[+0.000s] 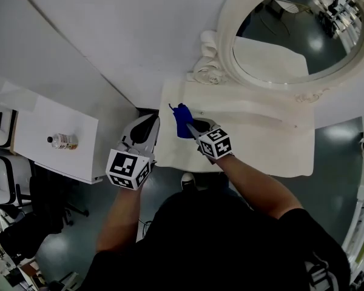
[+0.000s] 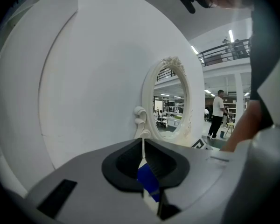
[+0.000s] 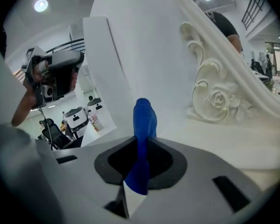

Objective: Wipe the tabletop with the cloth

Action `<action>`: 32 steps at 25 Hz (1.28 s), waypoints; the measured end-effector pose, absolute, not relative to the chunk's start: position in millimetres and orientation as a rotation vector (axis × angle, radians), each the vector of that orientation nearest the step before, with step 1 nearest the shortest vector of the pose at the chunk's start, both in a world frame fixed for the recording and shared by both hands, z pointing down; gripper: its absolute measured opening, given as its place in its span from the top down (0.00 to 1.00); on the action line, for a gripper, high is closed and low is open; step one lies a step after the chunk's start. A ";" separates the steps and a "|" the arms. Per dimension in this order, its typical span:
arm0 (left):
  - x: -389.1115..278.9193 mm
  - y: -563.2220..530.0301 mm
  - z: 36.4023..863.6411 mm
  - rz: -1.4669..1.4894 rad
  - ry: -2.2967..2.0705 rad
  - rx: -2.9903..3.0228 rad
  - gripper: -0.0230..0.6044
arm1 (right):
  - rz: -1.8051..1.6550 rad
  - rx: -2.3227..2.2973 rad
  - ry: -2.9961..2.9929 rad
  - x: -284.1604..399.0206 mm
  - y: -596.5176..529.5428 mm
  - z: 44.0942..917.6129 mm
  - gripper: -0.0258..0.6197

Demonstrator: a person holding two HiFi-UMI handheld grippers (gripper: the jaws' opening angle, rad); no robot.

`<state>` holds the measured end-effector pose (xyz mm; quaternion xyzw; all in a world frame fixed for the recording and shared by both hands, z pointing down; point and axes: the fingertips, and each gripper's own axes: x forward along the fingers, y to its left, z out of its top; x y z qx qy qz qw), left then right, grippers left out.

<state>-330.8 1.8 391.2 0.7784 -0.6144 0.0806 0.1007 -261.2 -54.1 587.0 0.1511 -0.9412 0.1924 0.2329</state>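
Right tool (image 1: 193, 127) first: its jaws are clamped on the blue cloth (image 1: 182, 121), over the near left corner of the white counter (image 1: 261, 139). In the right gripper view the cloth (image 3: 143, 120) pokes out past the right tool (image 3: 139, 171) as a rumpled strip, its lower end swallowed by the dark pads. From the head view I cannot tell whether it touches the counter; the tool covers that spot.

Left tool (image 1: 150, 125) hangs just off the counter's left edge, beside the cloth but apart from it. In its own view the left tool (image 2: 144, 171) has its jaws pressed together, bar a thin slit (a sliver of blue shows through it, nothing gripped).

Now the surroundings. An oval mirror (image 1: 273, 59) in a carved cream frame stands on the far side of the counter against a white wall (image 1: 109, 35), its upper right cut off by the picture's edge. The right gripper view catches a carved rose (image 3: 215, 97) on that frame.

To the left, a white side counter (image 1: 42, 126) carries one small bottle (image 1: 63, 140), label too small to read. The floor (image 1: 340, 139) is glossy grey. Beyond the mirror (image 2: 170, 101), the left gripper view shows a big open hall with an upper railing and a person (image 2: 218, 113) standing far right.
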 end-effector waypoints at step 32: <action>-371.3 48.8 483.7 0.361 -1.753 2.112 0.92 | 0.758 0.477 -2.169 -325.1 -49.6 767.9 0.89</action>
